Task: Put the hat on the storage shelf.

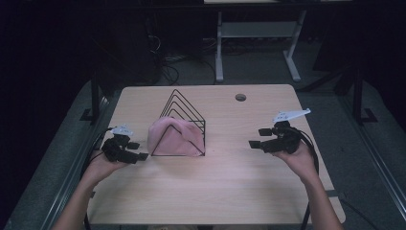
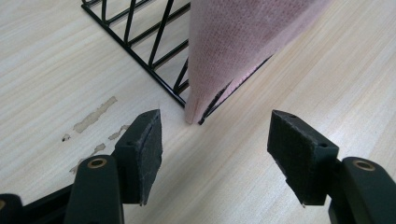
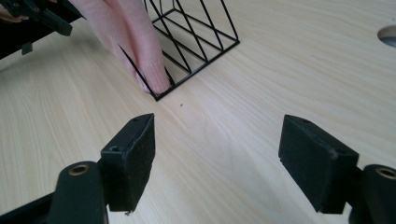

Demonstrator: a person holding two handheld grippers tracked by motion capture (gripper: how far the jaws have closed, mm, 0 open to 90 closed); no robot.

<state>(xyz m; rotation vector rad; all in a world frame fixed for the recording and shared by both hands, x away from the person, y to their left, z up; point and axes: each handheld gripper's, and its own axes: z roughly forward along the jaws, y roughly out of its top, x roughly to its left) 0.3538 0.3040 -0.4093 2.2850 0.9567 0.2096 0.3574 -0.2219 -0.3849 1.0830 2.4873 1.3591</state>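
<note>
Nearest, the left gripper and right gripper hover with jaws wide and empty, flanking the work; between them the pink cloth drapes over the black wire rack on the tabletop. It seems hung there to rest; the far side is unclear.

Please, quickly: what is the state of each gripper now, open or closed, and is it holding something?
Left gripper: open, holding nothing; pink cloth lies just ahead.
Right gripper: open, holding nothing, above the table.
</note>
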